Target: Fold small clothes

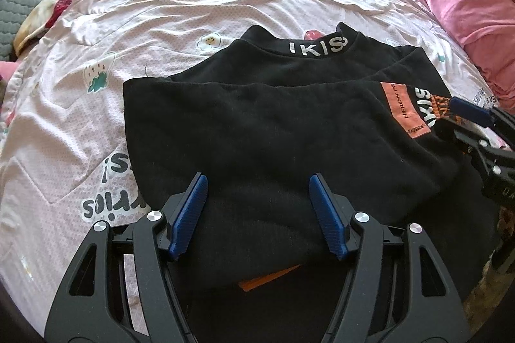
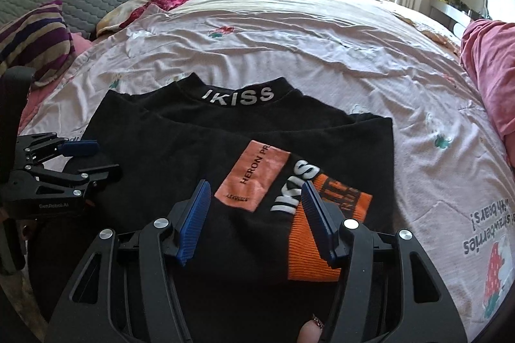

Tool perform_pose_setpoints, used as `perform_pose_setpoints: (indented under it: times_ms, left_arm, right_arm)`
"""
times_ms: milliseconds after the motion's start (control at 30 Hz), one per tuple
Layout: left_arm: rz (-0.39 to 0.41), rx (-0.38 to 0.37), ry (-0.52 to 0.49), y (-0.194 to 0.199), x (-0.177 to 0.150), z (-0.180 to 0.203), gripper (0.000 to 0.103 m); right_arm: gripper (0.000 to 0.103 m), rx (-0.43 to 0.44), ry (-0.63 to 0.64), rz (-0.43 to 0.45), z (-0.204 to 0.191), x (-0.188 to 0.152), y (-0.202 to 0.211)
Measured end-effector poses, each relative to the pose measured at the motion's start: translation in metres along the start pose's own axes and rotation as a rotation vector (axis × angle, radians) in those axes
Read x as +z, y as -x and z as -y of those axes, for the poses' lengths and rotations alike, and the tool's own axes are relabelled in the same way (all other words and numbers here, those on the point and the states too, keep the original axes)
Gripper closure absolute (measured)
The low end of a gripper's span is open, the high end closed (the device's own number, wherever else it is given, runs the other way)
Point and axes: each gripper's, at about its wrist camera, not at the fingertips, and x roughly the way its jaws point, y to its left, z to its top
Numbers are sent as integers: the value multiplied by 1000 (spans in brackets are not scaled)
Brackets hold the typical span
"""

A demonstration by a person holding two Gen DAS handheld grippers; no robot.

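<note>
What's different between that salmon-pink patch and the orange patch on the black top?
The pink patch is a pale salmon rectangle printed with small dark lettering reading HERON PR; the orange patch is a brighter, ribbed piece with bold black marks. The pink patch lies fully in view, while the orange patch is partly hidden behind a finger of the right gripper. Both sit on the black top, flanking white IKISS lettering.

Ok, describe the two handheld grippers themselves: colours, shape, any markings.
Both the left gripper and right gripper are matte black linkage frames with cut-out windows and round silver pivot bolts. Each carries two blue ribbed pads. The left gripper's side reads "GenRobot.AI". No cables show.
</note>
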Motion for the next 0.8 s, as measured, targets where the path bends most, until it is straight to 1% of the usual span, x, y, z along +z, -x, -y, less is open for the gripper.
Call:
perform_pose_setpoints:
  times_ms: [100, 167, 267, 367, 633, 700, 733, 767, 800]
  left_arm:
    - [-1, 4, 2, 0, -1, 1, 45]
    - [0, 7, 2, 0, -1, 1, 45]
    - [-1, 8, 5, 0, -1, 1, 45]
    - [-2, 8, 7, 0, -2, 2, 45]
    - [-2, 7, 15, 2, -3, 2, 45]
    - [7, 4, 29, 4, -3, 1, 43]
    - [9, -2, 32, 5, -3, 1, 41]
    - [11, -5, 32, 7, -4, 2, 40]
    - [13, -6, 32, 8, -4, 3, 40]
  right_arm:
    - [46, -14, 2, -20, 0, -3, -6]
    - [46, -55, 13, -41, 2, -7, -12]
    - [46, -85, -2, -80, 9, -15, -23]
    - [44, -70, -31, -76, 16, -20, -25]
    - [44, -66, -54, -66, 18, -21, -20]
    - [41, -61, -57, -67, 17, -21, -17]
    - [38, -56, -62, -66, 18, -22, -15]
    - [35, -55, -66, -65, 18, -22, -14]
    - [35, -52, -72, -61, 19, -23, -12]
